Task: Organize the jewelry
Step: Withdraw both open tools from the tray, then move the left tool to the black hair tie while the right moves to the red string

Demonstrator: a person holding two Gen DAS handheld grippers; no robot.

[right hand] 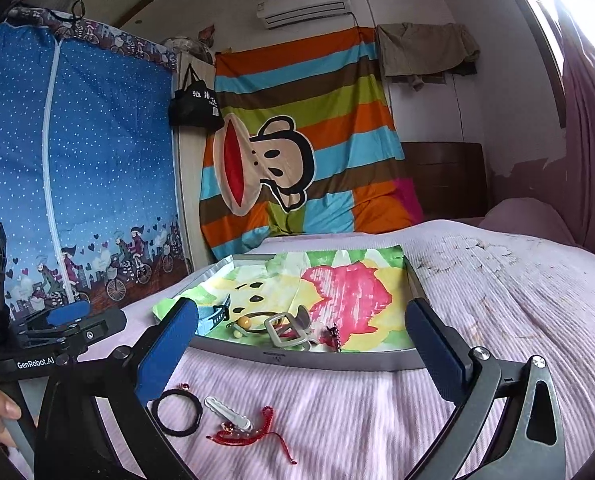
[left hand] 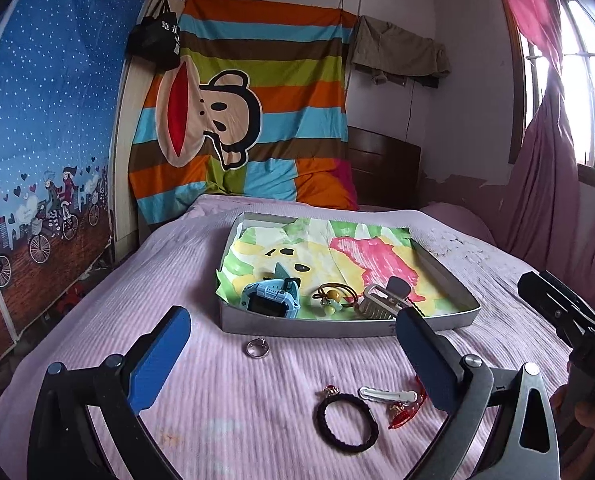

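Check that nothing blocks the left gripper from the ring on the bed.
Nothing visible does. The ring lies alone on bare bedspread just before the tray wall, ahead of the open left gripper, between its fingers.

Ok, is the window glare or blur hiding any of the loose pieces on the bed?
Left wrist view: window blown out, yet ring and black hair tie stay readable. Right wrist view: glare top right only; white clip clear, red cord slightly soft; fisheye bends the edges.
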